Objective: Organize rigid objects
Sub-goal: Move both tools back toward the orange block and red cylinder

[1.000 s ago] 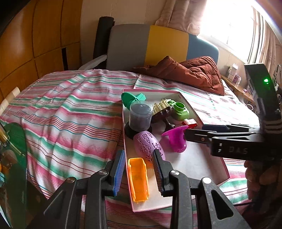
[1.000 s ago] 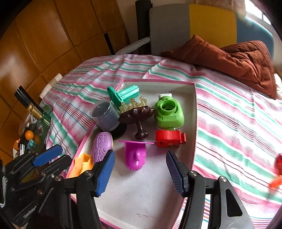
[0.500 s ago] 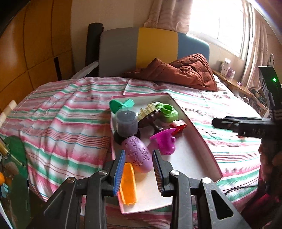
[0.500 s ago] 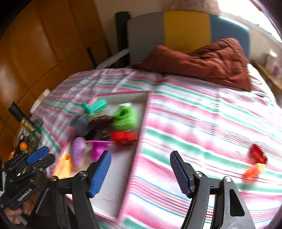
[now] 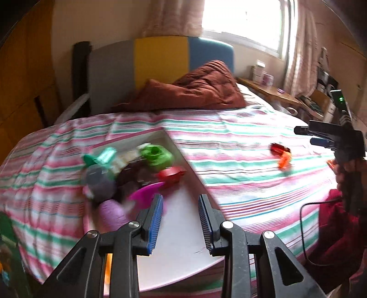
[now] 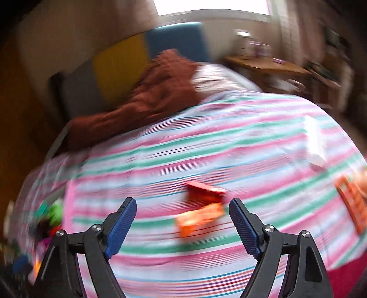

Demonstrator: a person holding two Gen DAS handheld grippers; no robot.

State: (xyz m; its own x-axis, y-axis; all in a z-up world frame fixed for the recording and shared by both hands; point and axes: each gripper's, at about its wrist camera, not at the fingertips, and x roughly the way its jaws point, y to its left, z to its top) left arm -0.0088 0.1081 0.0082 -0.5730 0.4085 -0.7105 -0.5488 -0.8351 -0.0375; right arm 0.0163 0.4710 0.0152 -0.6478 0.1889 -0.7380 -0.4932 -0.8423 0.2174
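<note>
The right gripper [image 6: 182, 225], jaws wide and empty, hovered near a blurred orange toy [image 6: 199, 219] touching a red one [image 6: 206, 189] on soft bedding; a hasty pinch risked nudging both away, while the left gripper [image 5: 180, 221] hung narrower, empty, over the tray [image 5: 181, 256].

Striped bedspread [image 5: 240, 142] in pink, green & white covers the bed, w/ a rumpled brown quilt [image 5: 195, 91] lying at its head end. Behind the quilt stands a headboard [image 5: 160, 62] in 3 panels: grey, yellow, blue. Window [image 5: 240, 20] above is bright, curtains [image 5: 298, 45] hanging at its right side. Wooden side table [image 5: 270, 91] sits beside the bed on the right, small jars on top, too blurred to ID. Wood panelling [image 5: 23, 80] lines the left wall.
</note>
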